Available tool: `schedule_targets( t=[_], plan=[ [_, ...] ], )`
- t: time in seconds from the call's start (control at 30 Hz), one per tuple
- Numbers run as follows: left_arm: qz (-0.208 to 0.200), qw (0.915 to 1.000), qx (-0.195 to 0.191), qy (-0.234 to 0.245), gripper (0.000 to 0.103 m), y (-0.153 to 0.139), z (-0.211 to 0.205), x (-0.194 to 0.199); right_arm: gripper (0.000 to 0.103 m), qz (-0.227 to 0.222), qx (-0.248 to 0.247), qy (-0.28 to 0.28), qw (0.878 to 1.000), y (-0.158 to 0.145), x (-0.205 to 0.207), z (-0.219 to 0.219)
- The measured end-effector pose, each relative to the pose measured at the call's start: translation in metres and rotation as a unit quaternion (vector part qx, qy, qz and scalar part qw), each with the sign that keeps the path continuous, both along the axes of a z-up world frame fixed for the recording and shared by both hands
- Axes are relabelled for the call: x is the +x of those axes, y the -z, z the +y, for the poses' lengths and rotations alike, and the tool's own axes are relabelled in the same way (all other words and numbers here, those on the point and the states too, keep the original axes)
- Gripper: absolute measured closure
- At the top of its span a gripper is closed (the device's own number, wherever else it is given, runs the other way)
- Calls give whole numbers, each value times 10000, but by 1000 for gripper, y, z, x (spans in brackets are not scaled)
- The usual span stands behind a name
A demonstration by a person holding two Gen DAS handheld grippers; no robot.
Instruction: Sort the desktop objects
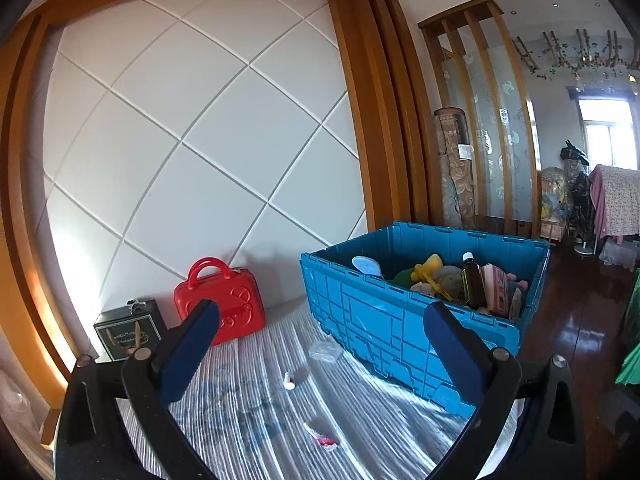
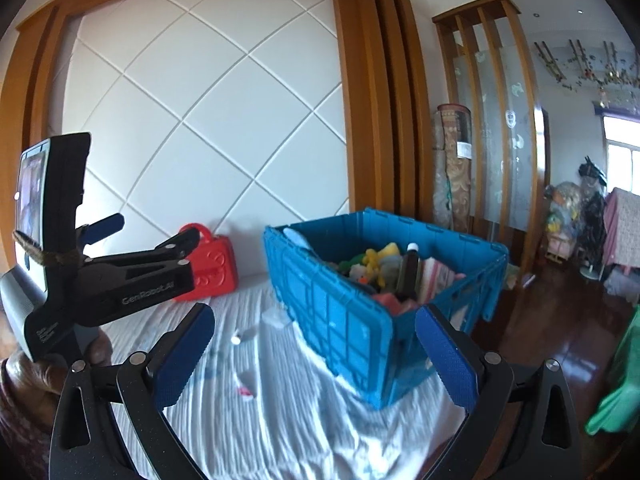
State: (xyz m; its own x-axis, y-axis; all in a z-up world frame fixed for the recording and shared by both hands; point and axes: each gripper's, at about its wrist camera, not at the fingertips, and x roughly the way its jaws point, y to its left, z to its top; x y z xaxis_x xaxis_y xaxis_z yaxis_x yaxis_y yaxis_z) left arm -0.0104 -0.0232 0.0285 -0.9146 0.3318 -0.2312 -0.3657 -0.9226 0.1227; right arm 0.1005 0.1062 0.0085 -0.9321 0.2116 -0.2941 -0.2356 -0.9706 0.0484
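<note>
Right hand-held gripper (image 2: 314, 344) and left hand-held gripper (image 1: 320, 340) both gape apart, empty, above the bare striped worktop (image 1: 248, 392). At two o'clock, the filled blue crate (image 1: 384, 320) overhangs the worktop's right edge.

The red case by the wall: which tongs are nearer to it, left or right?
Left. In the right wrist view the left tongs reach out just beside the red case, while the right tongs sit farther back, facing the blue crate.
</note>
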Motion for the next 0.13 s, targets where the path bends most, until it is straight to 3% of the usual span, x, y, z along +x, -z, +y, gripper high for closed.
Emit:
schedule_targets(
  t=[0.13],
  plan=[
    [71,9998,-19,-211,0,-2,-14,16,1,30,-2,-13,10000,-1,17,-11]
  ],
)
